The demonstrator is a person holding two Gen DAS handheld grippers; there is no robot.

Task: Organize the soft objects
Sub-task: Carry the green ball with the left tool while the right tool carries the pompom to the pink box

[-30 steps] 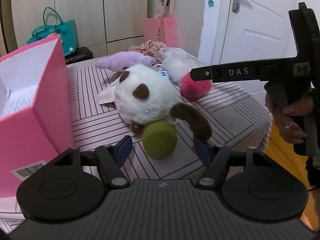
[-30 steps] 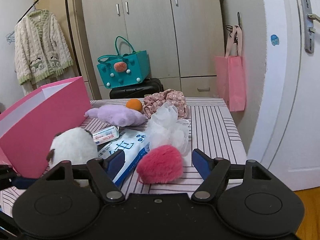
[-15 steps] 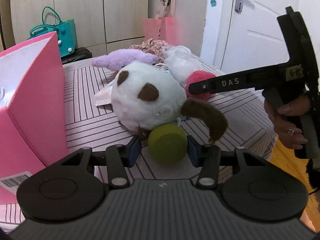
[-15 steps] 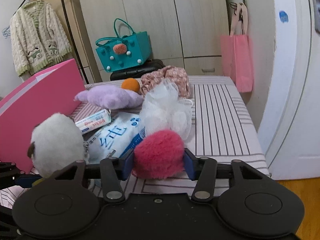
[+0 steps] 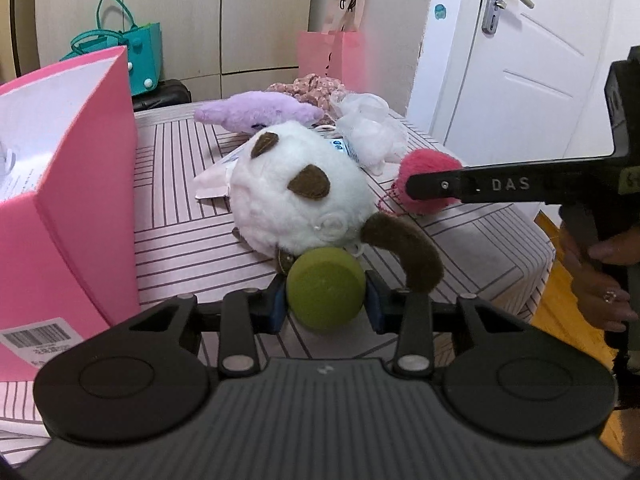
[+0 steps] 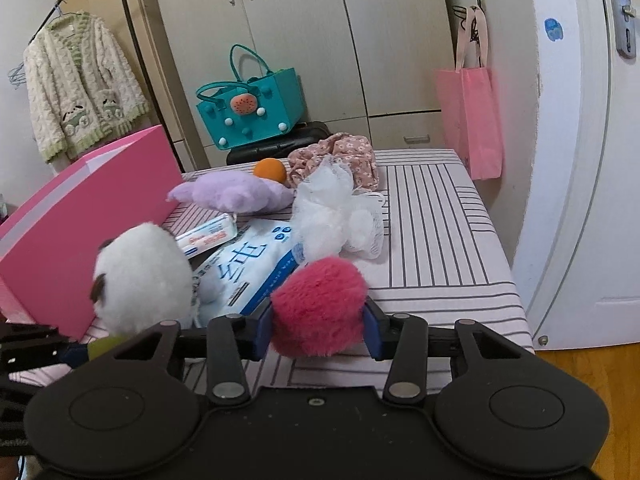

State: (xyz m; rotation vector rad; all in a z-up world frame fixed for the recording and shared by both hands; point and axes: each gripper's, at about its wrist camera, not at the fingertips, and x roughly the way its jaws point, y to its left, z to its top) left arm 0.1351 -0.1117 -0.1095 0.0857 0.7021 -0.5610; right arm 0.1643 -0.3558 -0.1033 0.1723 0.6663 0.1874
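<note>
A table [image 5: 192, 236] under a pink-and-grey striped cloth stands before pale wardrobe doors and a white door, strewn with soft things. In the left wrist view, the left gripper [image 5: 326, 300] has just been closing and its blue pads now press both sides of an olive-green ball [image 5: 326, 290], which sits on the cloth right at the fingertips. Directly beyond the ball and touching it lies a white plush toy [image 5: 298, 190] with brown patches, its brown limb curling down just right of the right pad. To the left of the gripper stands an open pink box [image 5: 76, 184]. Farther ahead lie a purple plush [image 5: 258, 114] and a white mesh puff [image 5: 370, 128]. To the right, the right gripper [image 5: 434, 188] reaches in from the side, held by a hand [image 5: 600, 276], its finger lying across a magenta pom-pom [image 5: 426, 168]. In the right wrist view, the right gripper [image 6: 318, 322] has just been closing as well; its pads touch the two sides of the magenta pom-pom [image 6: 320, 304] and dent its fur, so it has the pom-pom in a moderate-width grip at the near edge of the table. Just ahead and left lies a blue-printed tissue pack [image 6: 252, 268], with the white plush toy [image 6: 144, 276] farther left. The white mesh puff [image 6: 336, 212] sits straight ahead, an orange ball [image 6: 271, 169] and a floral fabric piece [image 6: 340, 156] beyond it.
</note>
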